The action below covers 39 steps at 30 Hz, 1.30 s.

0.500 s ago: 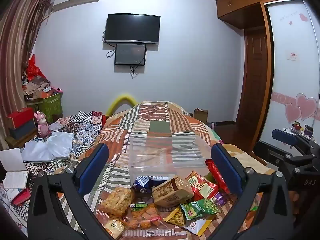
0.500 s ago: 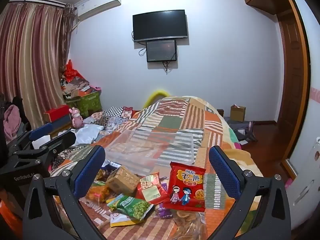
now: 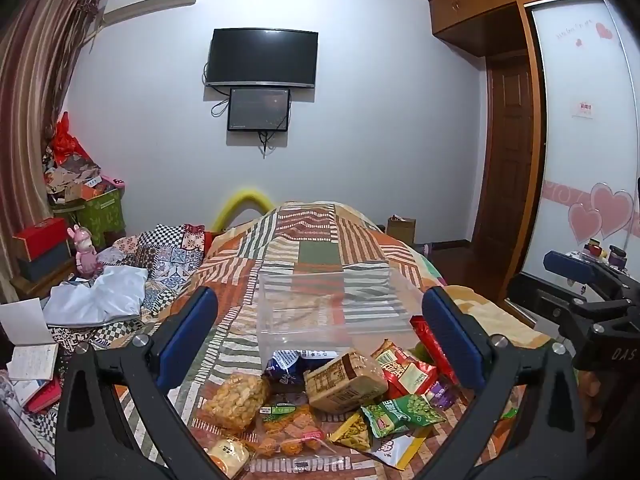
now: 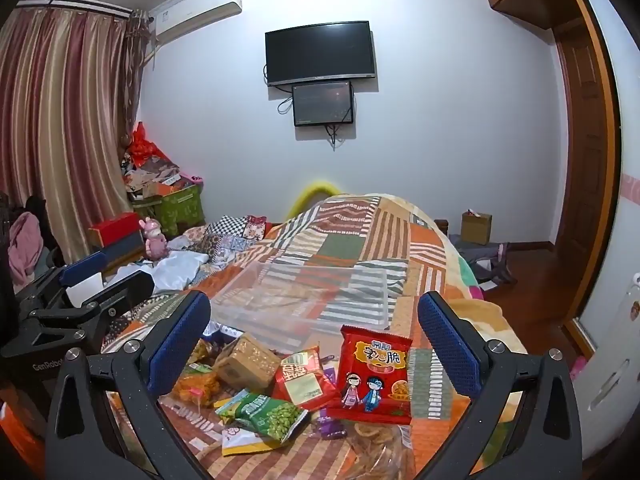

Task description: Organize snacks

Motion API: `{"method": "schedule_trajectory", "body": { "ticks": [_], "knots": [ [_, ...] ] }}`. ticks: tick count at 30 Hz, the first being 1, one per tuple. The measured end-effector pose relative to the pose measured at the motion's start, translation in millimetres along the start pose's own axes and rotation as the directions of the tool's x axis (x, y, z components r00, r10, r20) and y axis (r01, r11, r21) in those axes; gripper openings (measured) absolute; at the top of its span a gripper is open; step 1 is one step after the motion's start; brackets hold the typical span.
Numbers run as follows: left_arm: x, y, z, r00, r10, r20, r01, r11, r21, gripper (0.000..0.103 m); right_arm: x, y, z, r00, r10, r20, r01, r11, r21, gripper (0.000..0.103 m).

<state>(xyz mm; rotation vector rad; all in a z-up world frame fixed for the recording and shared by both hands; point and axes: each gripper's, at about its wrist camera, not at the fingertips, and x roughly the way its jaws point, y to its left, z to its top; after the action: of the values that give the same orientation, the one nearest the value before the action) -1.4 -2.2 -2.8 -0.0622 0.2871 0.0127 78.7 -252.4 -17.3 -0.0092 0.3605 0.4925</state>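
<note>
A pile of snack packets lies on the patchwork bed in front of a clear plastic box [image 3: 332, 312], which also shows in the right wrist view [image 4: 304, 300]. I see a brown cracker pack [image 3: 344, 380], a green pea bag [image 3: 404, 410] and a puffed-snack bag [image 3: 236, 398]. In the right wrist view a red packet with cartoon children [image 4: 374, 374] lies nearest. My left gripper [image 3: 320, 340] is open and empty above the pile. My right gripper [image 4: 314, 342] is open and empty above the packets. Each gripper shows at the edge of the other's view.
The patchwork quilt [image 3: 320, 248] covers the bed. Folded clothes and papers [image 3: 96, 300] lie at the left. Boxes and a pink toy [image 3: 86, 250] stand by the curtain. A wardrobe [image 3: 580, 160] and door are at the right.
</note>
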Motion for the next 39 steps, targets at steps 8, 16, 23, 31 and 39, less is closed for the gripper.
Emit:
{"method": "schedule_trajectory", "body": {
  "ticks": [8, 16, 23, 31, 39],
  "knots": [
    [0.2, -0.5, -1.5, 1.000, 0.000, 0.000, 0.000, 1.000, -0.002, 0.103, -0.7, 0.4, -0.2, 1.000, 0.002, 0.005, -0.002, 1.000, -0.004, 0.103],
    [-0.1, 0.0, -1.0, 1.000, 0.000, 0.000, 0.000, 1.000, -0.002, 0.103, -3.2, 2.3, 1.2, 1.000, 0.003, 0.008, -0.003, 1.000, -0.005, 0.103],
    [-1.5, 0.3, -0.5, 1.000, 0.000, 0.003, 0.000, 1.000, -0.001, 0.103, -5.2, 2.7, 2.8, 1.000, 0.005, 0.014, -0.005, 1.000, -0.003, 0.103],
    [-3.6, -1.0, 1.5, 1.000, 0.004, 0.010, -0.004, 1.000, 0.006, 0.103, -6.5, 3.5, 3.0, 1.000, 0.006, 0.018, -0.006, 1.000, 0.000, 0.103],
    [-3.4, -1.3, 1.6, 1.000, 0.002, 0.010, -0.002, 1.000, 0.005, 0.103, -7.8, 3.3, 4.1, 1.000, 0.011, 0.025, -0.011, 1.000, 0.004, 0.103]
  ]
}}
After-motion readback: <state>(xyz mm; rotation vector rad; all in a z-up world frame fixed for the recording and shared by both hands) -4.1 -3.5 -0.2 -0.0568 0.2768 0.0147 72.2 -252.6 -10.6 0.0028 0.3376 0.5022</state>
